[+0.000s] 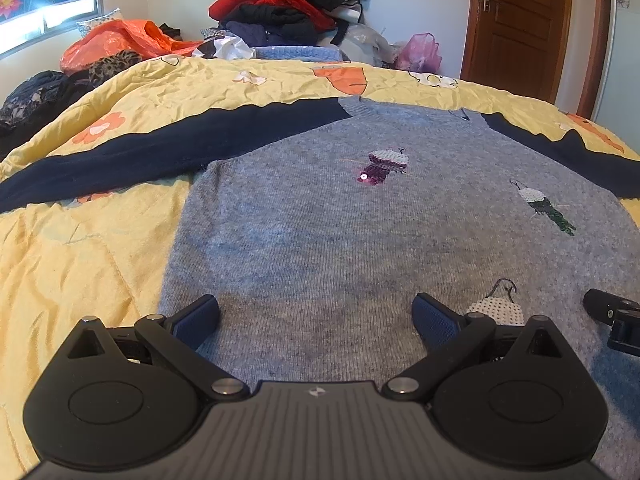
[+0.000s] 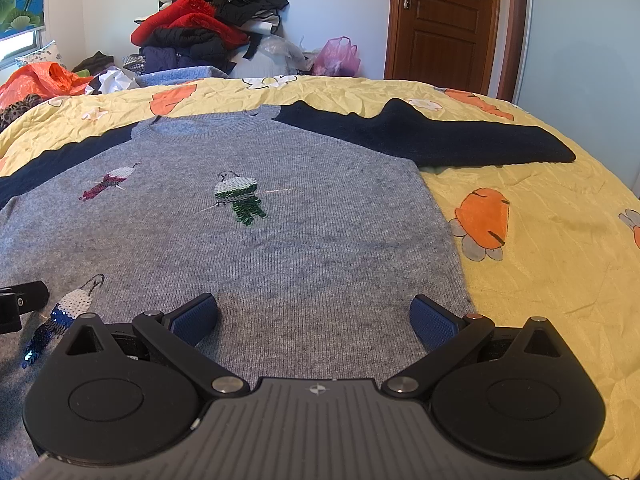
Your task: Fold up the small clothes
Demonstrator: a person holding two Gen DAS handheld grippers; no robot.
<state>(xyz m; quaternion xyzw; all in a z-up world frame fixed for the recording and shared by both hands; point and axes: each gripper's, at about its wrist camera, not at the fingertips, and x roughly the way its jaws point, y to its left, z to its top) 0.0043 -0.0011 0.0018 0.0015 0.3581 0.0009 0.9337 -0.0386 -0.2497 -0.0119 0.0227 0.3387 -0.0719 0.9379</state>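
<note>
Blue-padded fingers fill the bottom of both views, and both grippers are spread wide with nothing between the pads. Left gripper (image 1: 316, 316) hovers over the lower left part of the grey sweater (image 1: 360, 232), its jaws released; right gripper (image 2: 314, 316) sits over the lower right part, jaws equally splayed, its right fingertip (image 2: 434, 320) close to the sweater's side edge.

And there's the sweater itself, laid flat and face up on the bed, neckline away from the cameras, both navy sleeves stretched out sideways — left sleeve (image 1: 160, 148) running long across the quilt, right sleeve (image 2: 440, 136) doing the same on the other side. Sequin birds dot the front: a pink one (image 1: 380, 168), a green one (image 2: 240, 196), and a blue one (image 2: 60, 320) down near the hem (partly behind the right gripper's body).

Underneath, a crumpled yellow quilt (image 2: 540, 240) printed with orange flowers. Beyond the bed, a tall heap of red and black clothes (image 1: 288, 0), an orange plastic bag (image 1: 116, 44), a pink bag (image 2: 338, 58), and a brown wooden door (image 2: 444, 16).
</note>
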